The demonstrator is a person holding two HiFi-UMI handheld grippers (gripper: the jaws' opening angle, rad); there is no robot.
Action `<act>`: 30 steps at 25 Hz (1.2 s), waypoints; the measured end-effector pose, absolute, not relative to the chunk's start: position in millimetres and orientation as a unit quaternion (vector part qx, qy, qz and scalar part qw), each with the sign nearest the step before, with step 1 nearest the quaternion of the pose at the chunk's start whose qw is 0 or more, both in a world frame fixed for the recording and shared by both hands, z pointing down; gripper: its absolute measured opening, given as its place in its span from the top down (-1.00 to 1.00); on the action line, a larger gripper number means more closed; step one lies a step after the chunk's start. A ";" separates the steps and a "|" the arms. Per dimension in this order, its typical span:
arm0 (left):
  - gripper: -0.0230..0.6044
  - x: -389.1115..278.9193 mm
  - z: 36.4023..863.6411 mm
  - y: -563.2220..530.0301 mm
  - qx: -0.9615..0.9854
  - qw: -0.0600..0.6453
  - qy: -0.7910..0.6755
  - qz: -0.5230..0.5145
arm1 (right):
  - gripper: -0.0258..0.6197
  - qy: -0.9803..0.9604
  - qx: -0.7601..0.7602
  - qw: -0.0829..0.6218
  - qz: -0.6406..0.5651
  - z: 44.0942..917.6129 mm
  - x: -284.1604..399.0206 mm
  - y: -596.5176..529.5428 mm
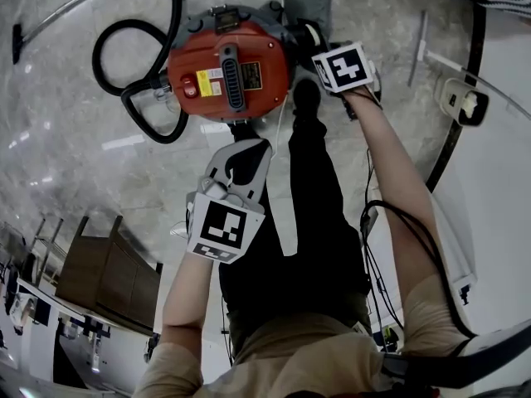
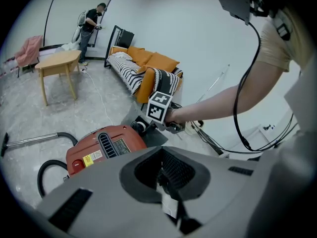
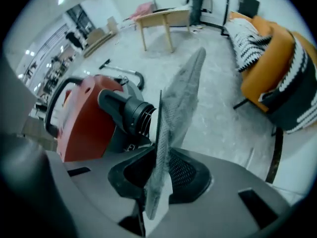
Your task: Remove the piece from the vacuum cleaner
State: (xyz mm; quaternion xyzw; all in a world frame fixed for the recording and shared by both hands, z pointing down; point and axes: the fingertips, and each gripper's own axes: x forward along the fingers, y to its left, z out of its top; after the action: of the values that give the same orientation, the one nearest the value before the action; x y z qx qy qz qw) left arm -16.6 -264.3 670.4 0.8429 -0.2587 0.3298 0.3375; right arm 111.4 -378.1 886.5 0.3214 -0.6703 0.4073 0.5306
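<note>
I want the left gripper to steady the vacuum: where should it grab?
Likely the ribbed black handle on top of the vacuum, from straight above, jaws across its narrow width: it is long, slim and faces up.

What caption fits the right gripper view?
Right gripper pinches a grey piece edge-on beside the red vacuum and its port.

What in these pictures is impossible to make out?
Vacuum labels: head view, print too small.
Piece, lower edge: right gripper view, buried between the right gripper's jaws.
Distant person, their activity: left gripper view, too small.
</note>
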 end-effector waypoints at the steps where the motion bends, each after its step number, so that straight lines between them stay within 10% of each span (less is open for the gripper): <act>1: 0.91 -15.9 670.0 -264.1 0.843 0.338 -0.259 0.329 | 0.76 -0.668 0.307 0.553 0.393 886.6 113.4 -372.5; 7: 0.91 -18.6 670.5 -263.6 0.841 0.343 -0.264 0.325 | 0.69 -0.671 0.289 0.588 0.348 885.8 118.4 -376.7; 17: 0.91 -30.6 672.7 -270.5 0.835 0.353 -0.280 0.318 | 0.74 -0.548 0.342 0.222 0.730 890.2 106.5 -381.0; 25: 0.92 -35.9 675.7 -273.2 0.833 0.356 -0.281 0.316 | 0.71 -0.473 0.331 0.100 0.810 891.7 104.6 -379.0; 28: 0.92 -38.8 674.4 -273.6 0.833 0.355 -0.281 0.319 | 0.70 -0.516 0.302 0.152 0.787 892.4 105.4 -376.2; 30: 0.91 -39.5 671.7 -275.0 0.833 0.353 -0.282 0.318 | 0.75 -0.616 0.276 0.324 0.663 890.1 108.7 -376.9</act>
State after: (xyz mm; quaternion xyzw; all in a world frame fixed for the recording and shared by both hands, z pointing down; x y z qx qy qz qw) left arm -39.5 -275.0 671.7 0.8334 -0.2822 0.3178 0.3532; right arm 108.7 -376.9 890.1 0.2758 -0.6160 0.6631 0.3237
